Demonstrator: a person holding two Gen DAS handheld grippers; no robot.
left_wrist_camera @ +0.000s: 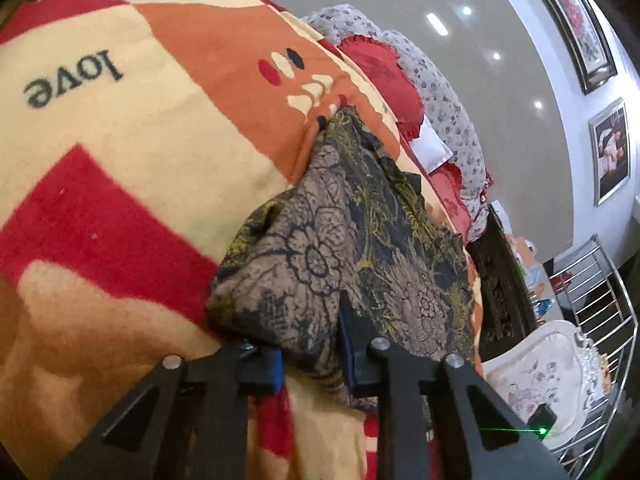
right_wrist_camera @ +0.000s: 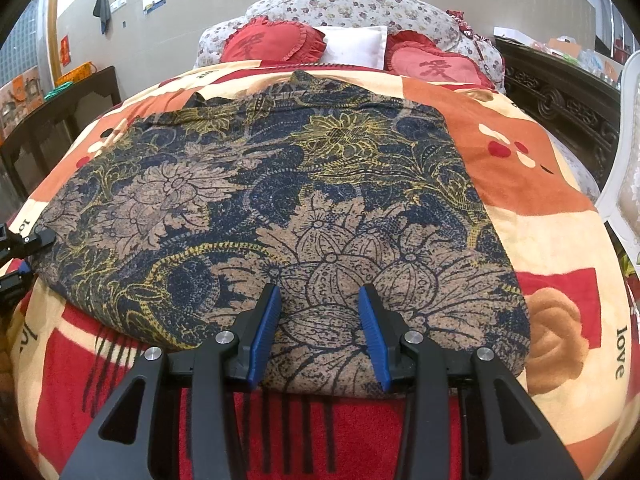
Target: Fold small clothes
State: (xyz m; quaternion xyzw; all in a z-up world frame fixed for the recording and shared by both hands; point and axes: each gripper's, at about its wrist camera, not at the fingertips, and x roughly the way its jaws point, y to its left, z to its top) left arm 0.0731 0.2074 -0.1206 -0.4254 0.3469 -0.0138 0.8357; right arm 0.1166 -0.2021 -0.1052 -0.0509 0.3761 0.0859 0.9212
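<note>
A dark blue and tan floral garment [right_wrist_camera: 280,200] lies spread flat on a red, orange and cream blanket [right_wrist_camera: 520,168] that covers the bed. My right gripper [right_wrist_camera: 319,288] hovers over the garment's near edge, open, with flat cloth showing between its blue pads [right_wrist_camera: 264,332]. My left gripper [right_wrist_camera: 28,256] sits at the garment's left corner. In the left wrist view the garment [left_wrist_camera: 340,220] is bunched between the fingers of the left gripper [left_wrist_camera: 308,344]. One finger [left_wrist_camera: 352,340] lies on top of the cloth and the other is partly hidden under it, so the gripper is shut on that corner.
Two red heart pillows [right_wrist_camera: 276,44] and a white pillow [right_wrist_camera: 356,46] lean on the floral headboard. Dark carved wooden furniture [right_wrist_camera: 560,100] stands on the right, with a white chair [right_wrist_camera: 624,184] beside it. A dark cabinet [right_wrist_camera: 60,120] stands on the left. A metal rack [left_wrist_camera: 600,300] is in the left wrist view.
</note>
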